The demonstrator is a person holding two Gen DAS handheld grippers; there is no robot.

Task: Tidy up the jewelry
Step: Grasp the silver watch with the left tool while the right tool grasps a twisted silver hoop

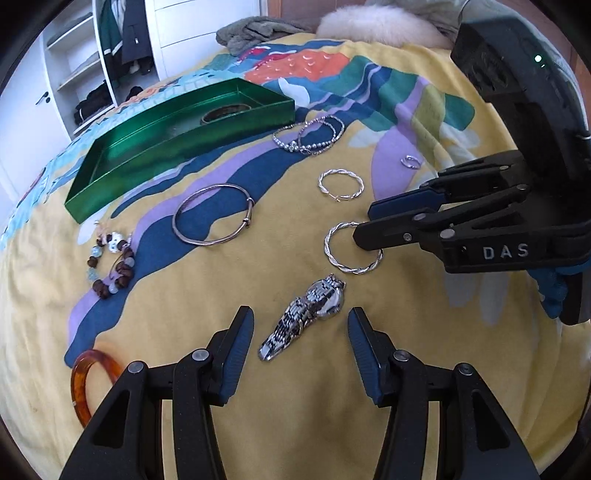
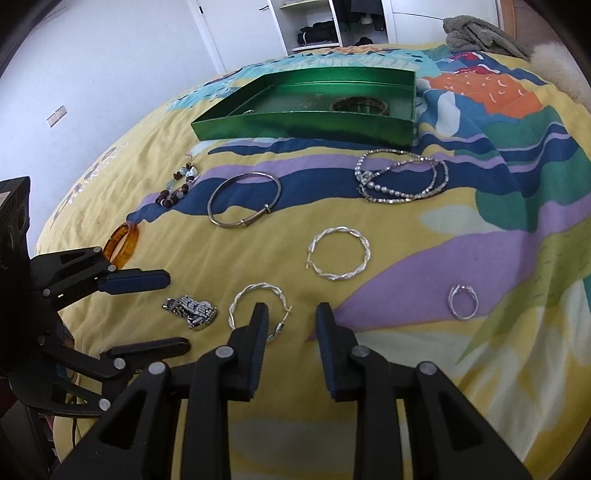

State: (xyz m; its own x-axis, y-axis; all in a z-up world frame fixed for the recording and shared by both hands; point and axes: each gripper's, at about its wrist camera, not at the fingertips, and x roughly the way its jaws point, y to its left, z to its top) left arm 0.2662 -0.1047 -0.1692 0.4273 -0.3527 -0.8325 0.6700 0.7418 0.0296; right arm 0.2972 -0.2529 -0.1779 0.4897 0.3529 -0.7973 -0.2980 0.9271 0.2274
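My left gripper is open, its fingers on either side of a silver watch lying on the bed cover; the watch also shows in the right wrist view. My right gripper is open, with its left finger over the rim of a twisted silver hoop earring, seen too in the left wrist view. A second twisted hoop lies further off. A green tray holds a dark bangle.
On the cover lie a thin silver bangle, beaded bracelets, a small ring, an amber bangle and a brown bead bracelet. Grey cloth and a fur pillow lie at the far edge.
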